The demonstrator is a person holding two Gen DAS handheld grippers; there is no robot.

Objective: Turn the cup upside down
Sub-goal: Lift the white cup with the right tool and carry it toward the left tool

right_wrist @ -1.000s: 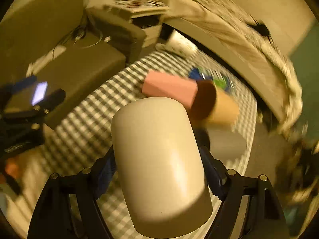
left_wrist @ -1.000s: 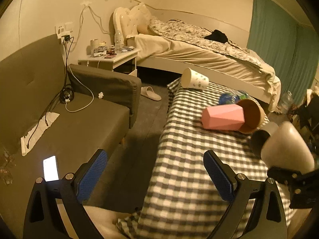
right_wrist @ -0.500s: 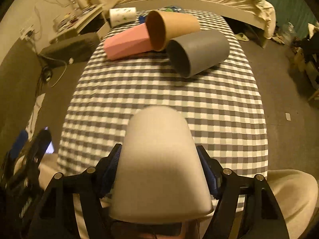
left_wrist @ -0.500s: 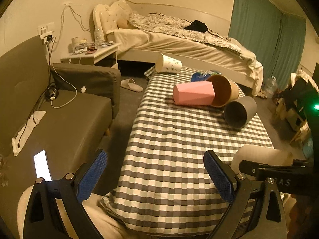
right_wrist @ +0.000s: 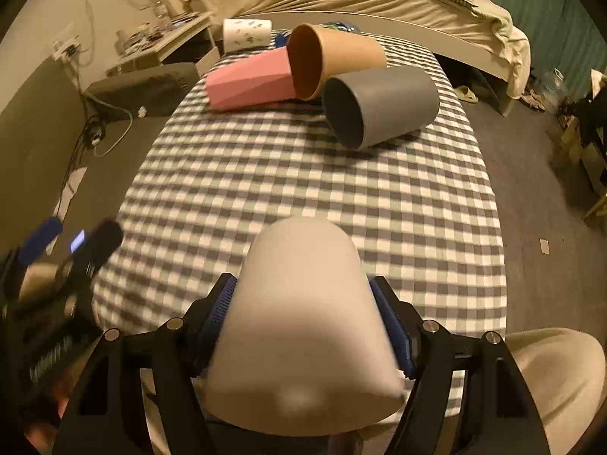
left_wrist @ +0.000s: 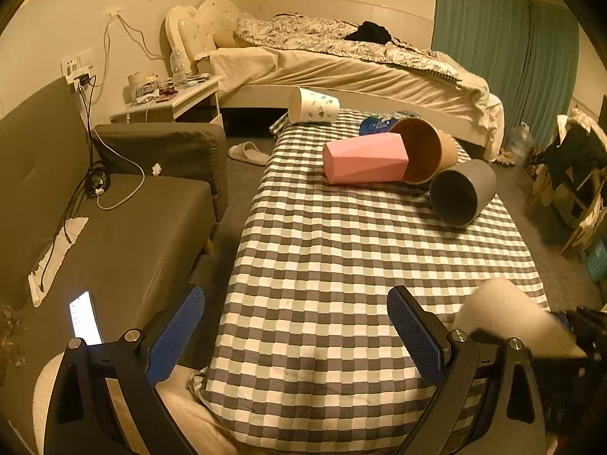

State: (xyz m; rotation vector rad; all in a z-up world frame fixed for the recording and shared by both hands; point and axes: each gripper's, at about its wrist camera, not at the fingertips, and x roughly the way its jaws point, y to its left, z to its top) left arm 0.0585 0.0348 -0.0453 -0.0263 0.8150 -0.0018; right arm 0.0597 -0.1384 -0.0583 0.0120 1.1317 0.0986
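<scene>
My right gripper (right_wrist: 303,322) is shut on a cream cup (right_wrist: 303,333), held over the near end of the checked table (right_wrist: 303,174), its closed base pointing away from me. The cup also shows blurred at the lower right of the left wrist view (left_wrist: 508,311). My left gripper (left_wrist: 296,333) is open and empty over the table's near left edge. A grey cup (right_wrist: 379,106), a brown cup (right_wrist: 334,57), a pink faceted cup (right_wrist: 254,79) and a white patterned cup (right_wrist: 246,34) lie on their sides at the far end.
A dark sofa (left_wrist: 114,227) with a lit phone (left_wrist: 85,318) and cables stands left of the table. A bed (left_wrist: 341,64) and nightstand (left_wrist: 170,98) are behind. Chairs with clutter (left_wrist: 569,174) stand at the right.
My right gripper has pulled the cream cup back from the far cups to the table's near end and tipped its base away. My left gripper has drawn back and turned right.
</scene>
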